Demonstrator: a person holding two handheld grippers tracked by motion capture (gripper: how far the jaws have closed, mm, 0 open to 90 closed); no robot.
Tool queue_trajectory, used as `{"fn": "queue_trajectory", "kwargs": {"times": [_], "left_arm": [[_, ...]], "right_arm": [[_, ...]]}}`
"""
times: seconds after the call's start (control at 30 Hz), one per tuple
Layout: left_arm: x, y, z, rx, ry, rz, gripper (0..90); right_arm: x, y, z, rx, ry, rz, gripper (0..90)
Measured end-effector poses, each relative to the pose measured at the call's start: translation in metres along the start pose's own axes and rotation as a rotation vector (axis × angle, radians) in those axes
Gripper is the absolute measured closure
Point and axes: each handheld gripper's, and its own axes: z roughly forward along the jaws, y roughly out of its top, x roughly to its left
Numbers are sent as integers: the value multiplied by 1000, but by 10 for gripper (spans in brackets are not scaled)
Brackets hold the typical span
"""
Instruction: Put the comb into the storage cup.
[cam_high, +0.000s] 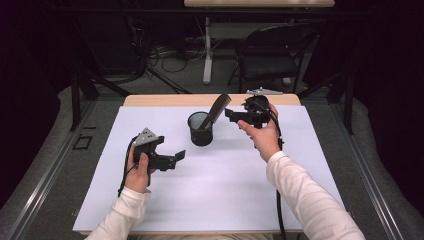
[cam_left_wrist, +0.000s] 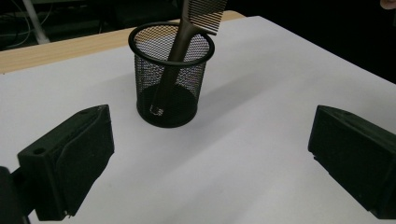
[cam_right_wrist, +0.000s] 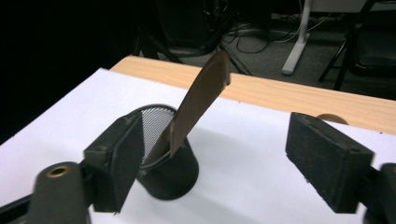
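A black mesh cup stands on the white table sheet, toward its far middle. A brown comb leans in the cup with its handle down and its toothed end sticking up to the right. My right gripper hovers just right of the comb's top, open, with nothing between the jaws. In the right gripper view the comb and cup sit beyond the left jaw of the gripper. My left gripper is open and empty, left of the cup. Its own view shows the cup and comb ahead of the gripper.
The sheet covers most of a wooden table, whose bare far edge shows behind the cup. Beyond it on the floor are a dark folding chair, a white desk leg and loose cables.
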Motion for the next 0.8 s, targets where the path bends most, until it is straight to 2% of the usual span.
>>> {"fn": "queue_trajectory", "kwargs": {"times": [0.1, 0.2, 0.4, 0.57, 0.67, 0.8], "left_arm": [[2, 1, -2, 2, -2, -3, 7], [4, 2, -4, -3, -1, -7, 7], [7, 4, -9, -10, -7, -15, 7], [10, 5, -13, -15, -9, -23, 7], [12, 6, -15, -20, -8, -25, 7], [14, 7, -18, -19, -9, -27, 7]], "right_arm": [[5, 0, -2, 18, 4, -31, 147], [11, -1, -4, 34, 13, -50, 146], [24, -1, -12, 29, 38, -86, 105], [30, -1, -21, 18, 124, -98, 64], [34, 0, -26, 10, 149, -101, 66], [38, -2, -34, -4, 174, -136, 60]]}}
